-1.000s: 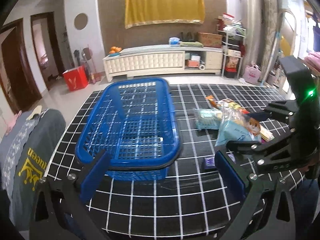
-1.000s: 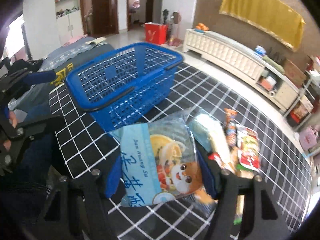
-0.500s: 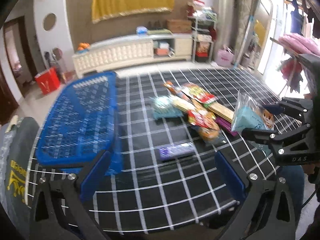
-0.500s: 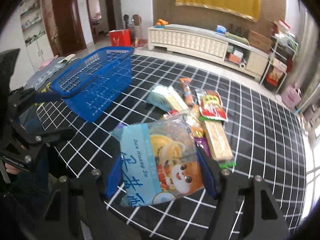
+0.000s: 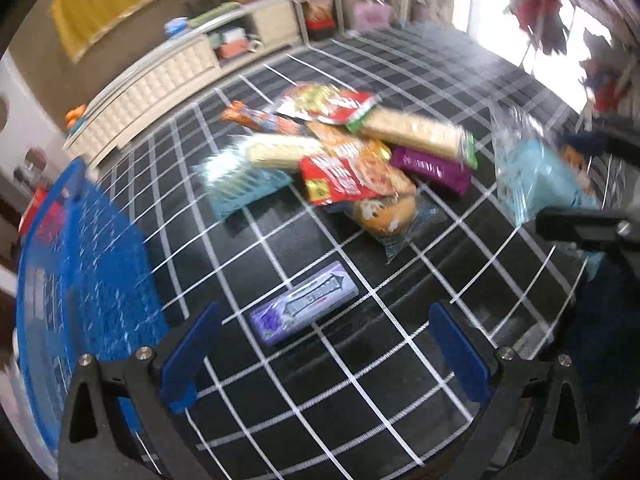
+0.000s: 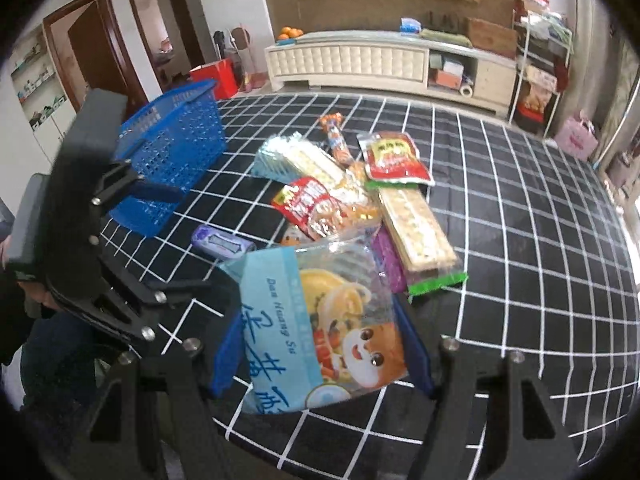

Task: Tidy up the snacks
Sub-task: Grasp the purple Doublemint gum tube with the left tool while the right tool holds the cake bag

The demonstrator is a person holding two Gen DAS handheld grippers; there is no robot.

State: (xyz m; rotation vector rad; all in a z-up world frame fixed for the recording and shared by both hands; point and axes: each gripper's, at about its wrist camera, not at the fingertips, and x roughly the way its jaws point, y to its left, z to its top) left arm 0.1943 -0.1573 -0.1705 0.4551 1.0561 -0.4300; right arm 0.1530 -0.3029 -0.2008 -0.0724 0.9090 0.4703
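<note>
Right wrist view: right gripper (image 6: 320,356) squeezing a light blue snack bag (image 6: 320,328) with a cartoon animal on it, blue pads pressed on both sides of the bag. Bag held up off the black grid cloth (image 6: 520,208), near the front edge.

Behind the bag, a messy pile of snacks on the cloth: a long cracker pack (image 6: 416,232) with green ends, a red pouch (image 6: 394,156), a red and white bag (image 6: 316,208), a purple pack (image 6: 386,260) partly hidden under the crackers, a thin sausage stick (image 6: 336,136) and a pale wafer pack (image 6: 296,160). Lying apart from the pile, a small purple gum box (image 6: 222,242). Off to the left, a blue basket (image 6: 176,152) on the cloth. Left gripper showing as black metal at the left side, close to the gum box.

Left wrist view, blurry: left gripper (image 5: 324,354) with blue fingers (image 5: 188,356) spread wide and nothing between them. Gum box (image 5: 306,302) just past the tips, flat on the cloth, not touched. Basket (image 5: 80,264) at the far left, probably nothing in it, hard to tell through the blur. Snack pile (image 5: 348,160) farther back. Held blue bag (image 5: 536,176) at the right, in the other gripper.
</note>
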